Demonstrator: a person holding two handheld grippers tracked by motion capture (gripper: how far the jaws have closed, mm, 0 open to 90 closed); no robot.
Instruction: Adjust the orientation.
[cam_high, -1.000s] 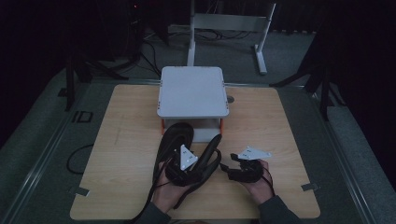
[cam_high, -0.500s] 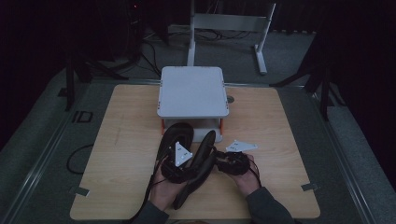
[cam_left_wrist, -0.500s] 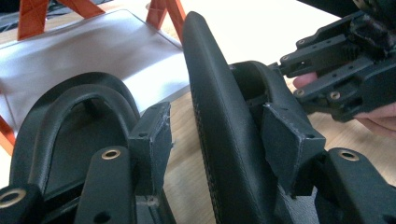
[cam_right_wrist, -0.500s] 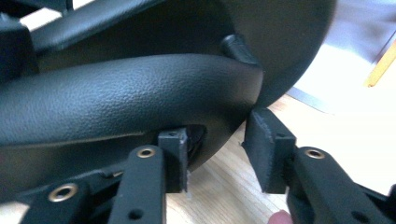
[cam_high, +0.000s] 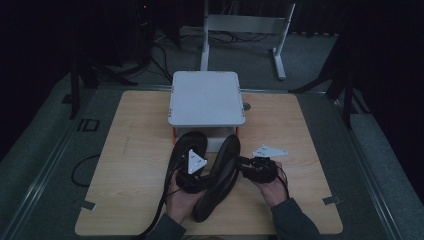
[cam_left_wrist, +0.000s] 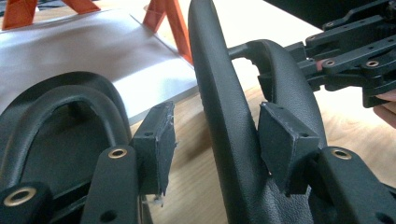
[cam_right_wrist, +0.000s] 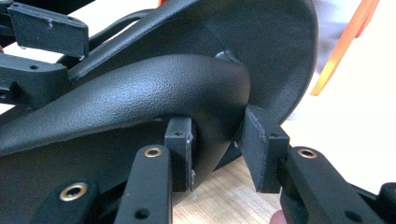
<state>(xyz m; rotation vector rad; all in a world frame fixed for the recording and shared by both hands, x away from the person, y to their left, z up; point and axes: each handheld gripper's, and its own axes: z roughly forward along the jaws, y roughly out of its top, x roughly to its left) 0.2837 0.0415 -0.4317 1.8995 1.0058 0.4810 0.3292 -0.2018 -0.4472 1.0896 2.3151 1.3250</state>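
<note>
Two black sandals are on the wooden table (cam_high: 135, 150). One sandal (cam_high: 189, 144) lies flat in front of the white stand, and is at the left (cam_left_wrist: 70, 140) in the left gripper view. The other sandal (cam_high: 223, 167) stands tilted on its edge between my hands. My left gripper (cam_high: 202, 170) is open with this sandal's sole (cam_left_wrist: 224, 116) between its jaws (cam_left_wrist: 215, 144); the right pad (cam_left_wrist: 280, 144) touches it and the left pad stands apart. My right gripper (cam_high: 241, 164) is shut on the sandal's strap (cam_right_wrist: 187, 79), pinched between its pads (cam_right_wrist: 217, 149).
A white flat-topped stand (cam_high: 207, 97) on orange legs (cam_left_wrist: 170, 23) sits at the table's back middle, just beyond the sandals. Bare wood lies to the left and right (cam_high: 300, 130). Dark floor, cables and a metal frame (cam_high: 240, 25) surround the table.
My right gripper has moved left from beside the sandal and shut on its strap. The sandal has risen from lying flat onto its edge between the two grippers.
</note>
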